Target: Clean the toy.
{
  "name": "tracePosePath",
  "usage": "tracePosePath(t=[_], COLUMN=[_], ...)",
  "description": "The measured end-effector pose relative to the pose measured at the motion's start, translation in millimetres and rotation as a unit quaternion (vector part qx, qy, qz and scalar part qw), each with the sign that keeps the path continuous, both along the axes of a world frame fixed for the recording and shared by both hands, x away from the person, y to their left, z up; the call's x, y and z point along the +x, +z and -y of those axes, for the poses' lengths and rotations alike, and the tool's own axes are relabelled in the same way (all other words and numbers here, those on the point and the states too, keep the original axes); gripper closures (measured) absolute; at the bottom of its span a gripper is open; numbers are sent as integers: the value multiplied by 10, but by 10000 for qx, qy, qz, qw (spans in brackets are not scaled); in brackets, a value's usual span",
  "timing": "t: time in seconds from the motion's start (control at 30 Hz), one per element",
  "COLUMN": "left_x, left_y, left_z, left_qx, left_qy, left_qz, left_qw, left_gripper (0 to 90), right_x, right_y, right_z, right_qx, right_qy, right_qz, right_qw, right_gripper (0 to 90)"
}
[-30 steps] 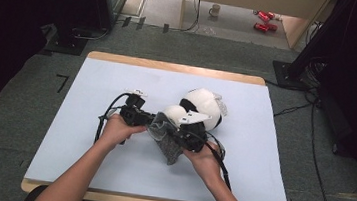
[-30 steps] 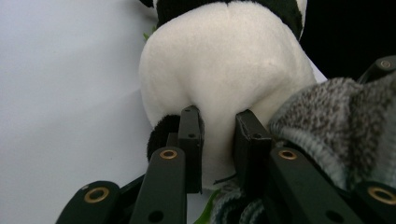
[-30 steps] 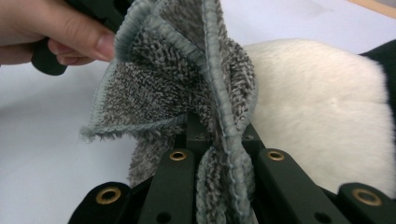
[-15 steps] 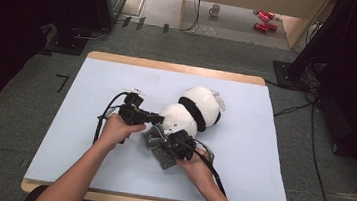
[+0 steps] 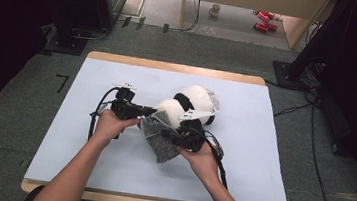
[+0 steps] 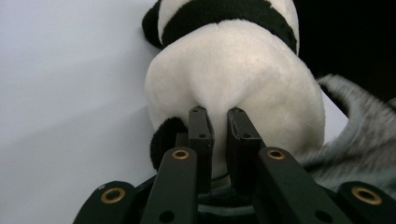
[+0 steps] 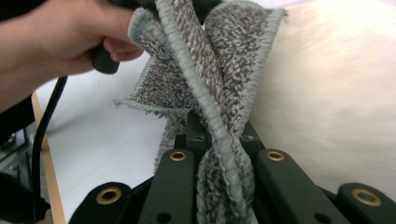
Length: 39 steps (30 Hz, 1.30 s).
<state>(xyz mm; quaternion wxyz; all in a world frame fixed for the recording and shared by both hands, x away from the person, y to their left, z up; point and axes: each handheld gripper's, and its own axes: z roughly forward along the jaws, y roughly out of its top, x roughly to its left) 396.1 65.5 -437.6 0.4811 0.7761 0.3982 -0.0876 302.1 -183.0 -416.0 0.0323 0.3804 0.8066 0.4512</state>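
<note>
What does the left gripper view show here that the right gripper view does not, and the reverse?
Left gripper view: the left gripper pinching the panda plush's white fur, with the toy's black band and ear above. Right gripper view: the right gripper clamped on a bunched fold of grey cloth, with the person's other hand gripping a handle beyond. Both: white plush, grey cloth and the pale blue table cover.

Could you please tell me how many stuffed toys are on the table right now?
1: a black-and-white panda lies near the table's middle, pinched by the left gripper; the cloth may hide part of it.
</note>
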Motion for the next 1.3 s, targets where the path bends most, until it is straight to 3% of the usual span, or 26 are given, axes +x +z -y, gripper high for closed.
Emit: tracePosePath(t=[0.13,0.3,0.43,0.67,0.8,1.0,1.07,1.17,1.3], left_x=[34,89,149,265,311,290,275,260,238], left_y=[10,14,29,8,20,49,43,6,-29], left_z=[-96,-240,-371,-573,-737,-1113,-1168,-1175,-1196], left_qx=[22,22,49,61,104,274,297,264,159], left_qy=[123,302,477,683,865,1248,1310,1332,1342], left_qz=[-16,-5,39,33,73,175,163,201,264], left_qw=[9999,9995,9988,9976,9962,9916,9908,9905,9905], left_gripper=[839,844,848,851,852,851,851,847,829], right_x=[44,126,177,286,339,393,415,448,518], right_y=[64,162,214,238,237,204,200,183,6], right_z=[119,357,517,912,1081,1329,1406,1496,1487], right_qx=[102,322,345,451,482,364,369,190,66], right_qy=[-121,-466,-678,-1228,-1397,-1776,-1902,-2136,-2079], right_qz=[46,71,110,-25,-64,-62,-43,32,-244], right_qw=[9999,9984,9970,9914,9890,9834,9811,9767,9778], right_gripper=[822,820,819,815,815,815,814,813,810])
